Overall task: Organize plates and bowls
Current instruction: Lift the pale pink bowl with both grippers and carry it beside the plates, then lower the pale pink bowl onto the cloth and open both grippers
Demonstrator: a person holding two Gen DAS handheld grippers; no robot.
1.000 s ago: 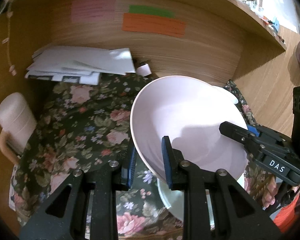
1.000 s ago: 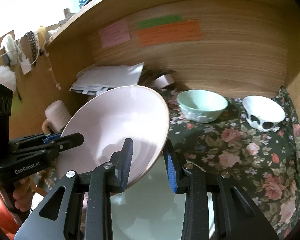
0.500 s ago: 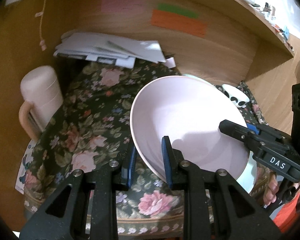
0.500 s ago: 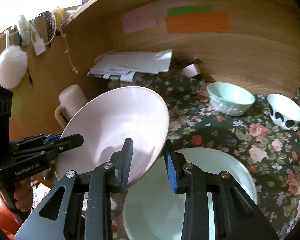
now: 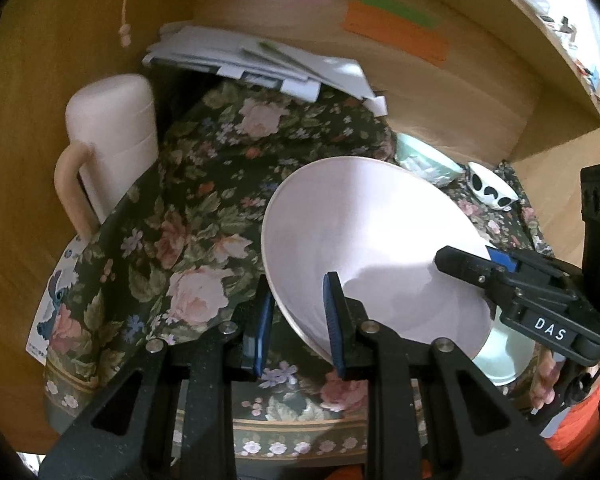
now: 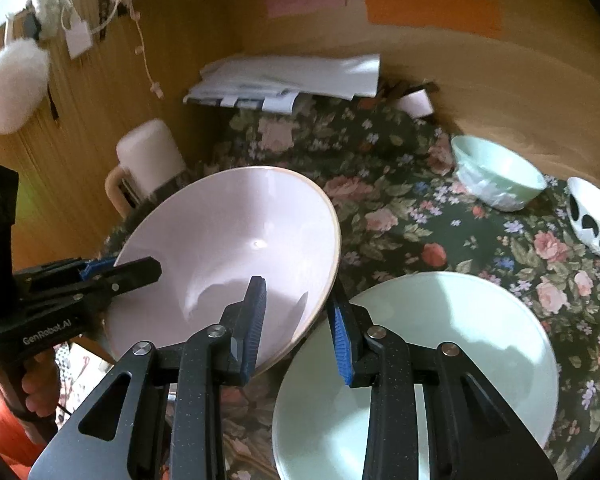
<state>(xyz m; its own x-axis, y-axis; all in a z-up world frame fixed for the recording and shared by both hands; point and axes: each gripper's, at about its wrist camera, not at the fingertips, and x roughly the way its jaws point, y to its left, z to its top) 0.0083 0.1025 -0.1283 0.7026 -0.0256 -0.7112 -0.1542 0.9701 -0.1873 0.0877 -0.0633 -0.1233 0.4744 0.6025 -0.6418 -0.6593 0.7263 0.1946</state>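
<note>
A large pale pink plate (image 5: pixel 364 248) (image 6: pixel 236 248) hangs tilted above the floral cloth, held from both sides. My left gripper (image 5: pixel 298 320) is shut on its near-left rim. My right gripper (image 6: pixel 296 316) is shut on the opposite rim and shows at the right of the left wrist view (image 5: pixel 496 268). A pale green plate (image 6: pixel 452 360) lies flat on the cloth below and to the right of the pink one. A mint green bowl (image 6: pixel 500 178) and a white bowl with black shapes (image 6: pixel 594 216) stand further back on the right.
The floral cloth (image 5: pixel 204 208) covers a surface inside a wooden alcove. A pink lidded mug (image 5: pixel 108 136) stands at the left wall. A pile of white papers (image 6: pixel 288 76) lies at the back, with coloured notes (image 6: pixel 432 8) stuck on the wall above.
Both grippers have drawn back and sunk with the pink plate still held. More of the cloth, the mug and the green plate beneath have come into view.
</note>
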